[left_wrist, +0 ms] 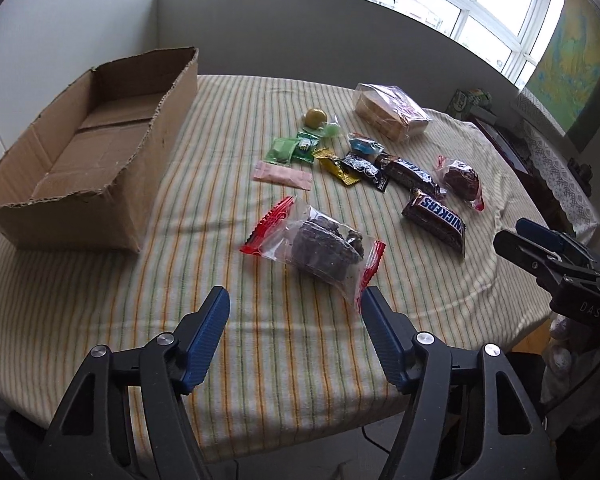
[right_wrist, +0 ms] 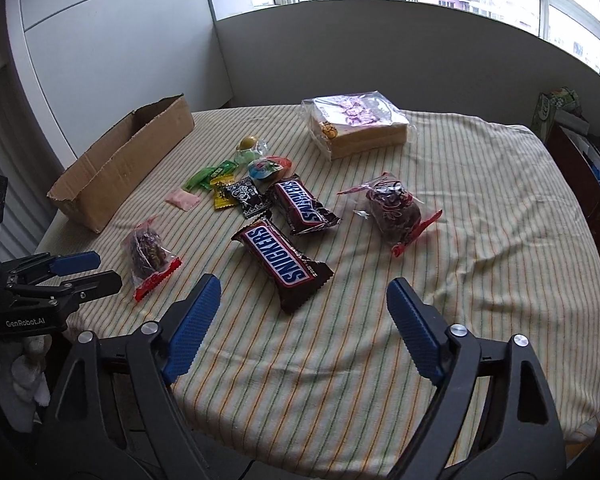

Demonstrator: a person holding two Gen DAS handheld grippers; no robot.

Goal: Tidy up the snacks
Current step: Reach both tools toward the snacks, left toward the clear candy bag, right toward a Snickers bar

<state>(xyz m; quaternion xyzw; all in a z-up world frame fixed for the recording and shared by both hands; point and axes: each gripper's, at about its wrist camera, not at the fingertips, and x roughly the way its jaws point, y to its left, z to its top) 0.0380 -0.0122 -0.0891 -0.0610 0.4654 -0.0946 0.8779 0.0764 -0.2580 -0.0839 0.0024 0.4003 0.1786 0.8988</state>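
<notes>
Near the tabletop's front edge, my left hand-held gripper (left_wrist: 294, 312) and right hand-held gripper (right_wrist: 302, 298) hang open, empty, ready to load snacks into the box (left_wrist: 96, 148).

Striped cloth tablecloth (right_wrist: 440, 280) is lying soft and matt. Snickers wrappers (right_wrist: 284, 256) are gleaming glossy; torn cardboard box (left_wrist: 80, 168) is looking rough.

Box (left_wrist: 80, 152) left of snacks (left_wrist: 364, 168) on table (left_wrist: 260, 340).

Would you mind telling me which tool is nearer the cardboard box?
Left. The left tool hovers near the box; the right tool is beyond the snacks.
</notes>
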